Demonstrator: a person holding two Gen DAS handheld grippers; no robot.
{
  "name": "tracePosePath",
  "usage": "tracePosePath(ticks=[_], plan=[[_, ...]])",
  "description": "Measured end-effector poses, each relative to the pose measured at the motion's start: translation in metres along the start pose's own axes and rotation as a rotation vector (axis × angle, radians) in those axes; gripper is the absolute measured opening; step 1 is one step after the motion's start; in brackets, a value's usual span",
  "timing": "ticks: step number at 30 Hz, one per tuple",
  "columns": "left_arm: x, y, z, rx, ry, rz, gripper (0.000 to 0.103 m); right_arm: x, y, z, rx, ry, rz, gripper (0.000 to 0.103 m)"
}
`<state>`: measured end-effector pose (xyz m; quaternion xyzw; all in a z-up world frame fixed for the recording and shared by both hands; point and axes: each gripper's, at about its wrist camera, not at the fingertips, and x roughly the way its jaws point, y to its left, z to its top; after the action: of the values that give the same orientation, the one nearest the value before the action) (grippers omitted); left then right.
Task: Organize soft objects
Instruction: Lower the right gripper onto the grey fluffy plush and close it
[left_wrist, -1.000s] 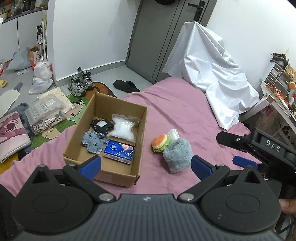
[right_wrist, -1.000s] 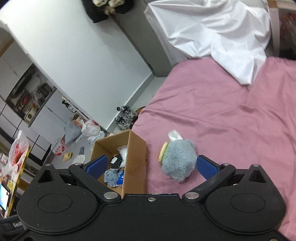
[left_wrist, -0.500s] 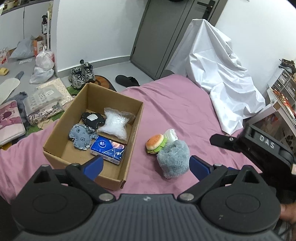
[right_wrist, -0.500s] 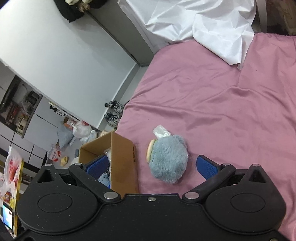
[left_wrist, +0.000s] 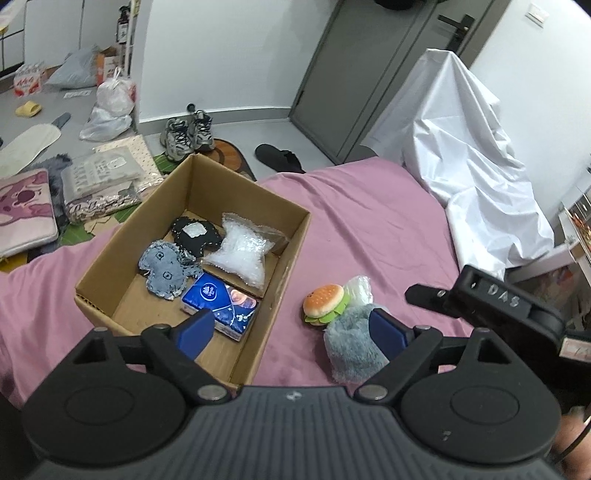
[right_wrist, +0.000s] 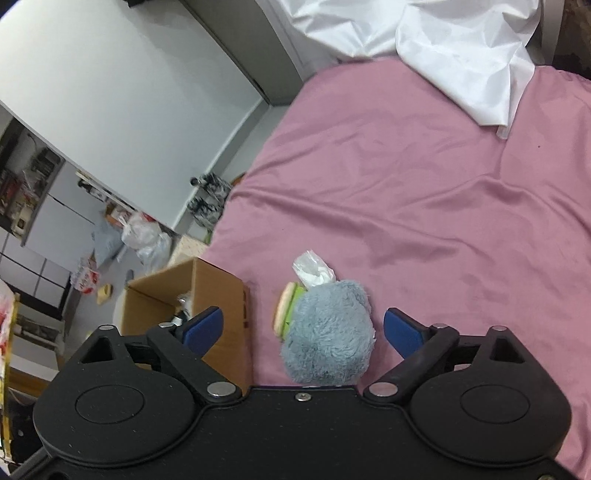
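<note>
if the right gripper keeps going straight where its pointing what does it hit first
Most likely the grey fluffy toy, which sits centred between the closing fingers of the right gripper without being touched yet. Depth is hard to judge.

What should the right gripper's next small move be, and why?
Probably ease the right gripper down around the grey fluffy toy as its jaws close: the toy lies between the pads untouched, outside the cardboard box.

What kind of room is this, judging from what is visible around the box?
Most likely a bedroom in a lived-in home. A bed with a pink sheet holds the cardboard box, sneakers sit on the floor by a grey door, and bags clutter the floor.
</note>
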<state>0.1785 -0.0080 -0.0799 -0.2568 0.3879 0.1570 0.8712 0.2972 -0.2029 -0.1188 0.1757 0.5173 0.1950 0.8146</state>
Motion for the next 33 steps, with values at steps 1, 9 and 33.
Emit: tracePosePath(ticks=[1,9,33], plan=[[0.002,0.0,0.0,-0.007,0.001,0.003,0.09,0.004,0.001,0.002,-0.005,0.005,-0.006,0.093],[0.013,-0.001,0.001,-0.037,0.009,0.023,0.09,0.035,-0.013,0.014,0.007,0.052,-0.061,0.081],[0.033,-0.039,-0.017,-0.06,0.078,-0.065,0.073,0.018,-0.078,-0.01,0.23,0.088,-0.127,0.05]])
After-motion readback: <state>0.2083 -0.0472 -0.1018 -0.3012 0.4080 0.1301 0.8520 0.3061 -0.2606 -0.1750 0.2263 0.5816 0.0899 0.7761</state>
